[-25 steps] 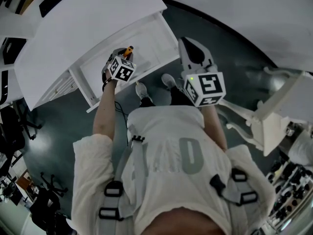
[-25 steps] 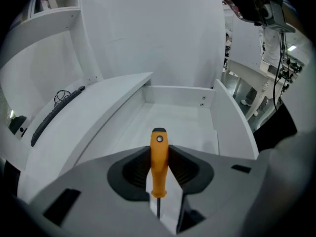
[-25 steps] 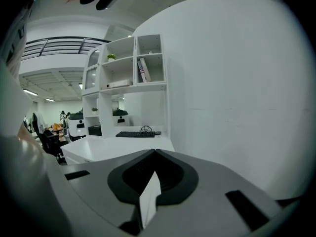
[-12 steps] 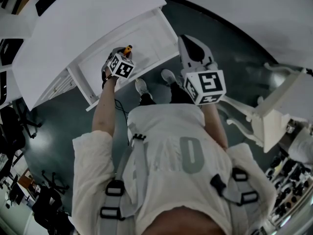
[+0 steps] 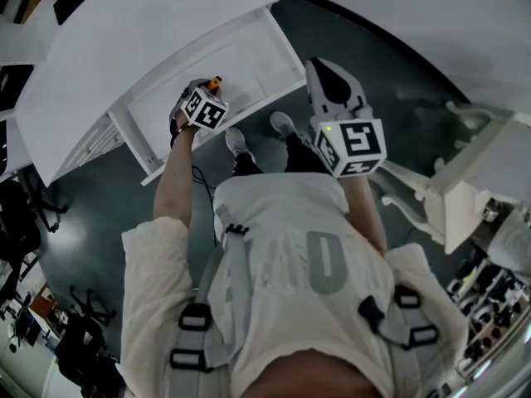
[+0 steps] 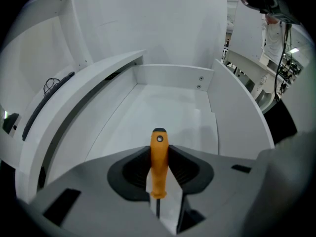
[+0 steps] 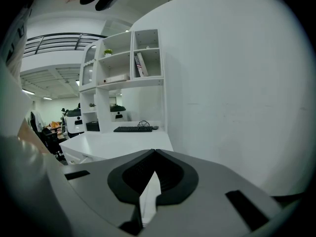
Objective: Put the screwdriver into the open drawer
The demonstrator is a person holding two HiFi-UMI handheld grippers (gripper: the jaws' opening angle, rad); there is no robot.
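The screwdriver [image 6: 158, 162] has a smooth, rounded orange plastic handle with a small hole near its butt, and a thin dark shaft. The left gripper [image 6: 159, 154] pinches that handle between its grey jaws and holds it over the open drawer [image 6: 173, 107]. The drawer is a shallow white box of flat matt panels, with two screw heads in its far wall. The white desk top [image 5: 149, 31] overhangs the drawer's far side. The handle's butt points ahead and down into the drawer while the shaft runs back between the jaws, so the tool's long axis follows the gripper's own line. The right gripper [image 7: 154, 152] is held off to the side, its jaws closed tip to tip on nothing. It faces a curved white wall [image 7: 232, 83], with a white shelf unit [image 7: 123, 68] and a black keyboard [image 7: 132, 129] beyond.
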